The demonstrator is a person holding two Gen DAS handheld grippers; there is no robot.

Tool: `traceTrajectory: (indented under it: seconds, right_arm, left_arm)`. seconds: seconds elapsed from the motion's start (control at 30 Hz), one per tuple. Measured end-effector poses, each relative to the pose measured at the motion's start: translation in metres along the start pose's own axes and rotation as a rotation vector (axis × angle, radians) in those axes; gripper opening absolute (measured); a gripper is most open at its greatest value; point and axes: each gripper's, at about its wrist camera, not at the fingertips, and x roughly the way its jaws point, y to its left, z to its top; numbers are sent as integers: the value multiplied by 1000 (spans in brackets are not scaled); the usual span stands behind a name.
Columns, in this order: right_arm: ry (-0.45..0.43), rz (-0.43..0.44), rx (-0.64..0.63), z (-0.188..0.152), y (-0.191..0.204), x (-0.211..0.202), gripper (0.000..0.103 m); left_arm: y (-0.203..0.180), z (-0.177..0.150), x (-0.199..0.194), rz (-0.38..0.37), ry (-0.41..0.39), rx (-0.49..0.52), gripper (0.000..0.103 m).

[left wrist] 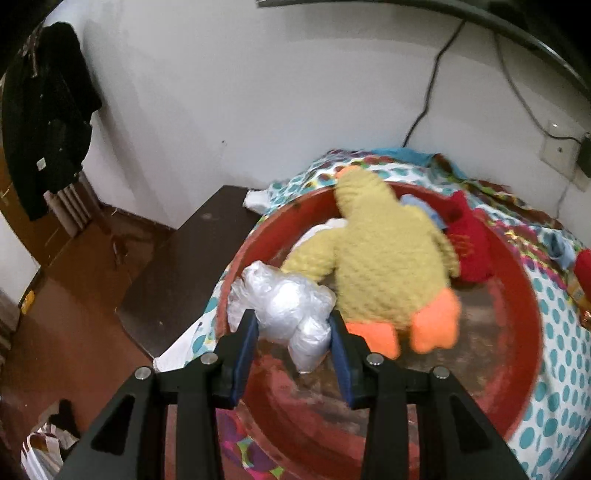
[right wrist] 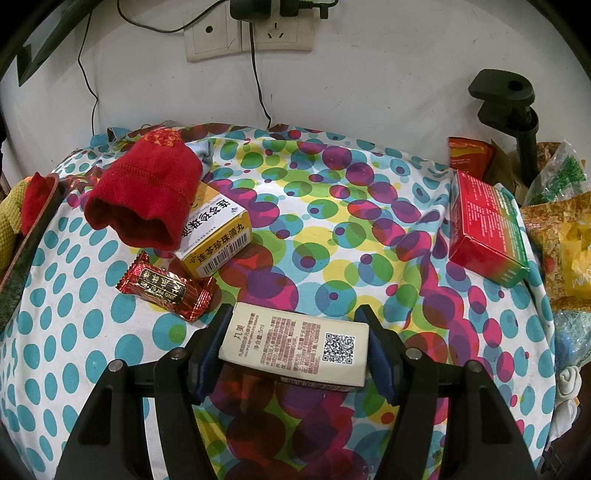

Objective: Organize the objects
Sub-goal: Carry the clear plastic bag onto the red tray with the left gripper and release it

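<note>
In the left wrist view my left gripper (left wrist: 293, 328) is shut on a crumpled clear plastic bag (left wrist: 284, 304) and holds it over the near left rim of a red round basin (left wrist: 517, 295). A yellow plush duck (left wrist: 384, 266) with orange feet and a red sock (left wrist: 469, 243) lie in the basin. In the right wrist view my right gripper (right wrist: 295, 332) is shut on a small beige box (right wrist: 295, 343) with a QR code, low over the spotted cloth (right wrist: 332, 229). A red sock (right wrist: 147, 195), a yellow medicine box (right wrist: 218, 232) and a red candy wrapper (right wrist: 166, 291) lie ahead to the left.
A red and green box (right wrist: 487, 229) lies at the right. Snack bags (right wrist: 561, 236) and a black clamp stand (right wrist: 517, 110) crowd the right edge. Wall sockets with cables (right wrist: 251, 29) are behind. A dark low table (left wrist: 184, 266) stands left of the basin; the basin's rim (right wrist: 26, 251) shows at far left.
</note>
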Motion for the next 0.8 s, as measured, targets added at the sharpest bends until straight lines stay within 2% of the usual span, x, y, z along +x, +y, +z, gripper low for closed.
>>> traceTrajectory:
  seconds: [0.23,0.6,0.8]
  right_arm:
    - [0,5,-6,1,-3,1,64]
    - [0,17,-20,0,-15,-2,64]
    - [0,23,-27,-1,-22,-5,64]
  left_arm:
    - [-1,3,21,18,14,44,38]
    - [2,15,49,31,44,22,38]
    - [2,12,49,23,44,16,41]
